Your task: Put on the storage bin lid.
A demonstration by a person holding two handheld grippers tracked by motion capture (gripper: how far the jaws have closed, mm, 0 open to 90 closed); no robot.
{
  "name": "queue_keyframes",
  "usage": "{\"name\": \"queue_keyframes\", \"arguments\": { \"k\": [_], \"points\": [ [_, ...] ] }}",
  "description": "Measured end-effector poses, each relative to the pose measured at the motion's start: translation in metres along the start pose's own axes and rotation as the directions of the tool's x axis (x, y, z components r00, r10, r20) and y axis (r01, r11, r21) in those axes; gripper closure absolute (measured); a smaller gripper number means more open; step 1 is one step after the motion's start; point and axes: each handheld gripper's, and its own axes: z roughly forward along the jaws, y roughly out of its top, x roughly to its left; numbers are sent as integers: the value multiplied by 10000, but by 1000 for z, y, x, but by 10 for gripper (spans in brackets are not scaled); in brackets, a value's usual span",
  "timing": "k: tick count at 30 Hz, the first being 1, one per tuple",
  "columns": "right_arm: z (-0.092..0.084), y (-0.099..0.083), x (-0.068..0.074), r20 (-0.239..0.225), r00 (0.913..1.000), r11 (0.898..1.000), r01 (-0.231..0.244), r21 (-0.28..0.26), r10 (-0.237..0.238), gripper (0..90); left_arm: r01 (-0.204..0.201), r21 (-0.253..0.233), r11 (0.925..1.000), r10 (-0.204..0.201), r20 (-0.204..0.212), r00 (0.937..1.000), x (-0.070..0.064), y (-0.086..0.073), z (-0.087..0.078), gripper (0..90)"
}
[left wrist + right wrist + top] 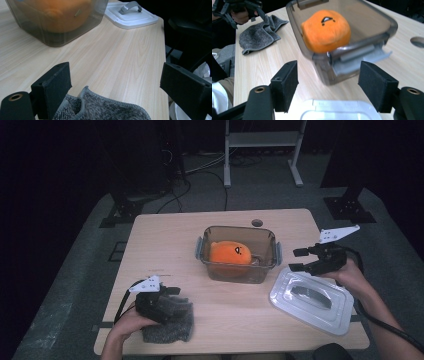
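My right tool (299, 259) hangs with its jaws spread and empty just above the clear lid (310, 301), which lies flat on the bench (165, 245) right beside the tub (239, 254) holding the orange soft toy (229, 253). The lid looks light, stiff and slick — I judge its raised grey handle (310, 296) in the middle the only sure place to pinch, the rim being thin and slippery. My left tool (167, 291) rests spread wide over the grey cloth (172, 325) — soft, limp stuff, easy to bunch anywhere.

Table evenly lit, surroundings dark; right gripper view looks slightly motion-blurred.
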Motion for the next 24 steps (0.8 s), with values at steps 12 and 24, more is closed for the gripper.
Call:
{"name": "queue_keyframes", "arguments": {
  "k": [12, 24],
  "points": [
    [-6, -49, -1, 407, 9979, 9987, -509, 32, 507, 293, 40, -31, 10000, -40, -50, 10000, 0, -2, -1, 89],
    [-13, -88, -1, 700, 9937, 9962, -867, -83, 871, 292, 65, -5, 10000, -65, -26, 10000, -1, -2, 0, 89]
  ]
}}
